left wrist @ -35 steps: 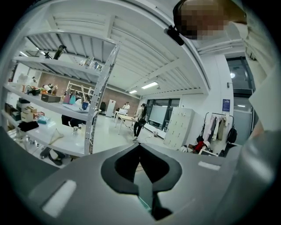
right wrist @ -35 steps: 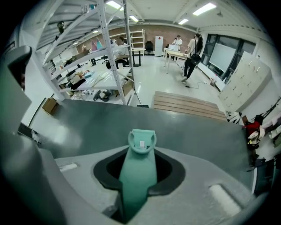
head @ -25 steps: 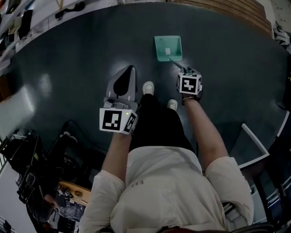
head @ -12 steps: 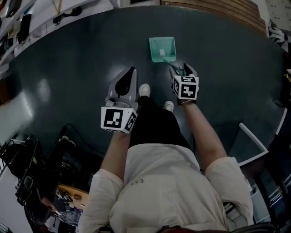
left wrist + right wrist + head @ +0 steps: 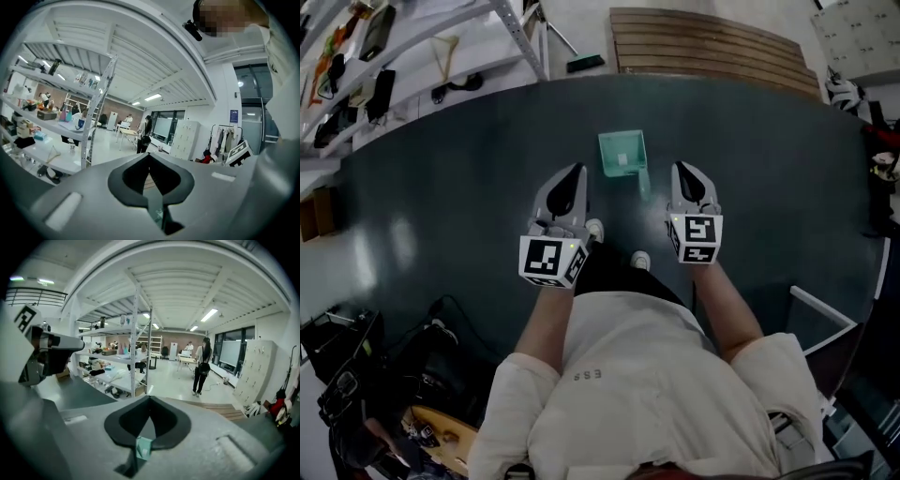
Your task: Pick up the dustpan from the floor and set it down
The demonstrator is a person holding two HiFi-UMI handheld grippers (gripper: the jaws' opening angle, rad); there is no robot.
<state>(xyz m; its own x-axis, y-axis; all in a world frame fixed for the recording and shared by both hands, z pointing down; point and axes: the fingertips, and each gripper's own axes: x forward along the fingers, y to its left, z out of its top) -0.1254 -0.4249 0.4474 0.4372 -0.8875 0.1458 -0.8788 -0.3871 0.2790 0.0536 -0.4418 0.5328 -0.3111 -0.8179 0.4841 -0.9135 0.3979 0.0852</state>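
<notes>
The teal dustpan lies flat on the dark floor, its handle pointing back toward my feet. My right gripper hangs above the floor just right of the dustpan, not touching it. Its jaws have just been closing and now stand shut with nothing between them. In the right gripper view, a sliver of the dustpan shows far below the shut right gripper. My left gripper is shut and empty, to the left of the dustpan. The left gripper points nearly level into the room.
Metal shelving with clutter stands at the back left. A wooden slatted platform lies beyond the dark floor. A white frame is at the right, cables and gear at the lower left. My shoes are behind the dustpan.
The right gripper was shut on the dustpan's handle, opened off it and shut again empty. Both grippers rose away from the floor. The dustpan stays on the floor.
</notes>
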